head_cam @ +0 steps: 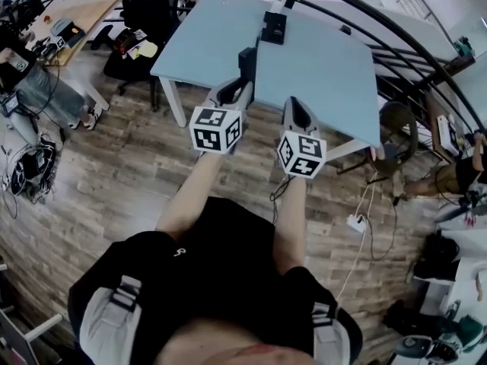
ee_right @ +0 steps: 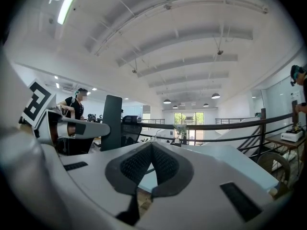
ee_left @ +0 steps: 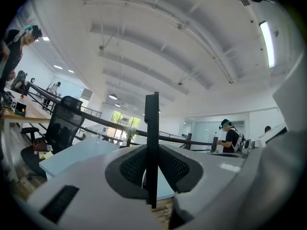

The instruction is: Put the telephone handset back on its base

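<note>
The black telephone handset (head_cam: 247, 61) stands upright between the jaws of my left gripper (head_cam: 237, 90), which is shut on it, just short of the table's near edge. In the left gripper view the handset (ee_left: 152, 128) shows edge-on as a thin dark bar clamped between the pads of that gripper (ee_left: 152, 150). The black base (head_cam: 274, 27) sits farther back on the light blue table (head_cam: 327, 67). My right gripper (head_cam: 297, 106) hangs beside the left one, shut with nothing in it; its pads meet (ee_right: 151, 146). In the right gripper view the handset (ee_right: 112, 122) appears at the left.
A black office chair (head_cam: 144, 21) stands left of the table. Dark railings (head_cam: 403, 44) curve behind and to the right. A white power strip (head_cam: 356, 223) with cables lies on the wooden floor. Other people work at desks around the room.
</note>
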`<state>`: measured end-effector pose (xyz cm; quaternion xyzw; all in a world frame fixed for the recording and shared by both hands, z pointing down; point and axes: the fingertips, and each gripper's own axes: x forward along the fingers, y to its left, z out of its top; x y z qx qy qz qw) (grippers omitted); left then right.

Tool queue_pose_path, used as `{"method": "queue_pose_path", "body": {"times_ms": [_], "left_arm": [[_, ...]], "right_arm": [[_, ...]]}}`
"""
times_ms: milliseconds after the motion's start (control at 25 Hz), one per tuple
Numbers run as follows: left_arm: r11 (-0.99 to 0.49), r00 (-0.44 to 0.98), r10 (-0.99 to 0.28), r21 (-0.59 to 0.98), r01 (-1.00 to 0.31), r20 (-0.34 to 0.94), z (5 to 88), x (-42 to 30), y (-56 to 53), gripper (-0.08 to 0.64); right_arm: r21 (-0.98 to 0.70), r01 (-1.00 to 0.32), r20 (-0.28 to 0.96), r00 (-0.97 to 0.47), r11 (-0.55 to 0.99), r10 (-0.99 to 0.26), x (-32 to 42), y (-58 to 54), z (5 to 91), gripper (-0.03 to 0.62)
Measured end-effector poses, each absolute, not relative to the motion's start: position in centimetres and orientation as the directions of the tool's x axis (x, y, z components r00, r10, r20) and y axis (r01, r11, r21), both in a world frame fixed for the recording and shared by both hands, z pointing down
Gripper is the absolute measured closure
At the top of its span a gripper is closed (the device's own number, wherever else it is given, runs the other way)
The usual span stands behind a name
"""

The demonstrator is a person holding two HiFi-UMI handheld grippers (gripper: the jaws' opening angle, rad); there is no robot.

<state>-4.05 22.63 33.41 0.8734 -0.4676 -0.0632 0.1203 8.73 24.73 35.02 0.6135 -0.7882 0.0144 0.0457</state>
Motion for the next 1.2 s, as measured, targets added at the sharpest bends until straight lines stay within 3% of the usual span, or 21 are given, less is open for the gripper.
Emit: {"method": "queue_pose_path", "body": {"times_ms": [360, 560, 640, 840, 1200], "left_arm": [[-0.526, 0.552, -0.833, 0.252, -0.813, 0.041, 34.8, -3.3, 21.3, 0.494], [-0.535, 0.564, -0.822, 0.238, -0.811, 0.072, 36.3, -3.2, 18.4, 0.494], [-0.54, 0.571, -0.817, 0.239, -0.807, 0.08, 36.9, -3.0, 16.4, 0.494], [-0.562, 0.598, -0.796, 0.249, -0.789, 0.097, 38.1, -1.4, 9.6, 0.495], [-0.589, 0.641, -0.754, 0.285, -0.756, 0.143, 39.1, 0.0, -5.2, 0.495]], "right_arm": [[-0.021, -0.97, 0.093, -0.243, 0.242, -0.966, 10.6, 23.1, 36.2, 0.598], [0.054, -0.964, 0.062, -0.257, 0.261, -0.964, 8.6, 20.4, 35.3, 0.598], [0.054, -0.963, 0.053, -0.26, 0.263, -0.964, 8.6, 18.6, 35.4, 0.598], [0.029, -0.993, 0.11, -0.108, 0.112, -0.988, 13.4, 12.5, 37.6, 0.598], [0.009, -0.987, 0.103, -0.162, 0.163, -0.982, 12.6, -2.5, 37.5, 0.598]]}}
